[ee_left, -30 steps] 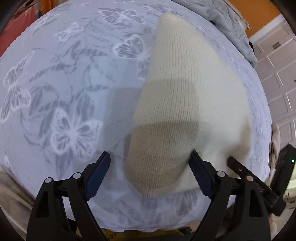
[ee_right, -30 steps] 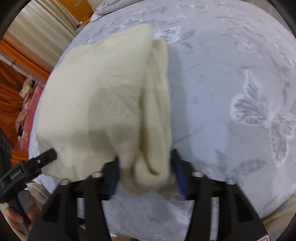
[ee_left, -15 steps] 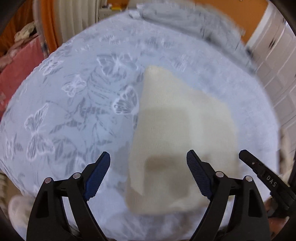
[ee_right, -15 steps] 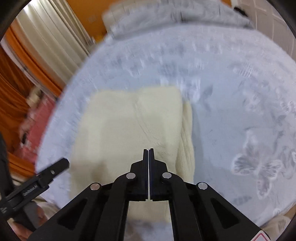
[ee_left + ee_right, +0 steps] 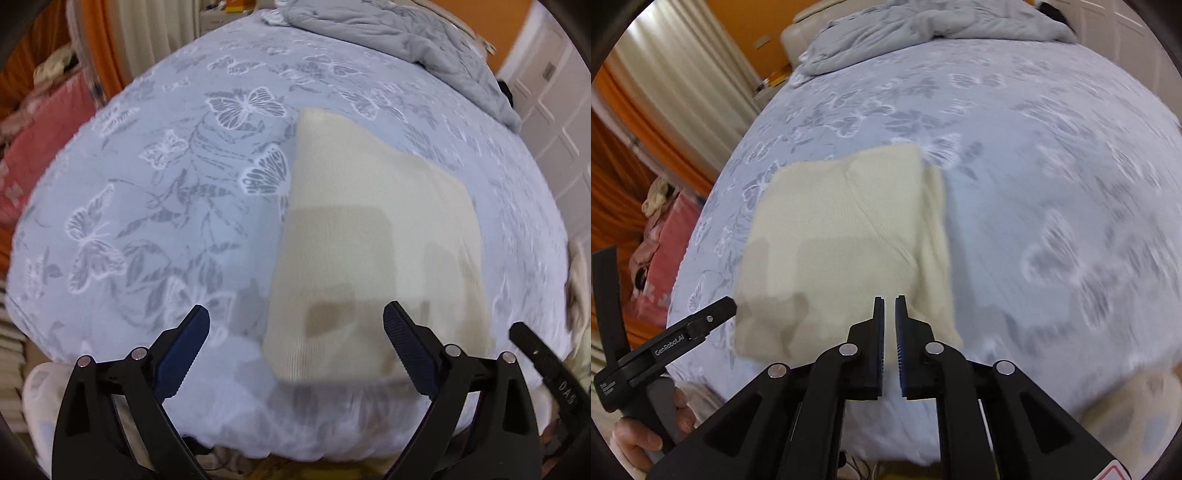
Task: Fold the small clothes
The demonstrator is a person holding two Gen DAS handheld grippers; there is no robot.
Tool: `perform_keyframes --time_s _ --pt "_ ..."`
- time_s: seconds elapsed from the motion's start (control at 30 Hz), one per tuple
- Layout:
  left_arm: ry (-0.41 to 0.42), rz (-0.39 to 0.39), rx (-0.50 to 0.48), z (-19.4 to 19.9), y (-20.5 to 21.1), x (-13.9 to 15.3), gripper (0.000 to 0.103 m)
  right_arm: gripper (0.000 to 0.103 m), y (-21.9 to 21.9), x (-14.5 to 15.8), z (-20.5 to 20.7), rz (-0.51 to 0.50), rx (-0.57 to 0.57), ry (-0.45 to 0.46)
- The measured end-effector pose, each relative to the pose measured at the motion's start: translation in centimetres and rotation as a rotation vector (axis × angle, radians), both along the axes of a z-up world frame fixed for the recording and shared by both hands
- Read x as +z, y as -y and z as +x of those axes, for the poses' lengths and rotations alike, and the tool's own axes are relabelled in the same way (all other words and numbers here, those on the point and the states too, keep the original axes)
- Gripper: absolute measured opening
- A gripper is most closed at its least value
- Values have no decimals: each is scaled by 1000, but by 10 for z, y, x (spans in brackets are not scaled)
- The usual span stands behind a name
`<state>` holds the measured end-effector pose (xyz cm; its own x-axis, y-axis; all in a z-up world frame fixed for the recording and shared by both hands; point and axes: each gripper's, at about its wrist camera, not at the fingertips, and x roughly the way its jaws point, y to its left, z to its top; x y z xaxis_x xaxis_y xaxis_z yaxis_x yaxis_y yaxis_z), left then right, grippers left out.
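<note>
A cream knitted garment (image 5: 373, 236) lies folded into a flat rectangle near the front edge of a bed with a pale blue butterfly sheet (image 5: 166, 192). It also shows in the right wrist view (image 5: 842, 236). My left gripper (image 5: 295, 325) is wide open and empty, raised above the garment's near edge. My right gripper (image 5: 889, 306) is nearly shut with a narrow gap between its jaws, holds nothing, and is lifted above the garment's near right corner. The left gripper's body shows at lower left in the right wrist view (image 5: 665, 347).
A crumpled grey blanket (image 5: 399, 33) lies at the far end of the bed (image 5: 1052, 166). Orange curtains (image 5: 613, 155) and a pink pile (image 5: 665, 251) stand to the left. White cupboard doors (image 5: 554, 122) are on the right.
The right gripper let go of the garment's rolled edge, closed and pulled back upward. The left gripper also rose and drew back. The garment now lies flat.
</note>
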<state>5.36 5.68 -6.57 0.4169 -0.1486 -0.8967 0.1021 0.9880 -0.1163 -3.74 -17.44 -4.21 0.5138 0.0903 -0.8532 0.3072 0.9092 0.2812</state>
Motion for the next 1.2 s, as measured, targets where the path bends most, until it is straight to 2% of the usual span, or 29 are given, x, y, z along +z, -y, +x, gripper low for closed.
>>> perform_keyframes --time_s 0.1,0.17,0.23,0.33,0.5,0.67,0.93,1.2 --pt "43 50 -43 -20 10 8 93 14 -1 0 -23 -48 -21 8" --pt "61 65 -67 -35 15 10 93 25 -5 0 -36 -97 -29 10" --pt "67 69 -79 -45 19 10 94 39 -11 0 -49 -129 -27 20" --pt "72 84 -103 -60 24 6 94 47 -21 -4 -63 -169 -12 24" --pt "76 110 -116 -79 28 -3 96 56 -27 -14 -78 -177 -15 17" --pt "117 114 -100 -93 25 -11 96 57 -27 -27 -85 -163 -31 -20" --pt "145 169 -92 -101 25 -26 96 61 -29 -32 -85 -188 -42 -22" --pt "132 175 -82 -101 19 -35 96 61 -36 -38 -84 -215 -24 -40"
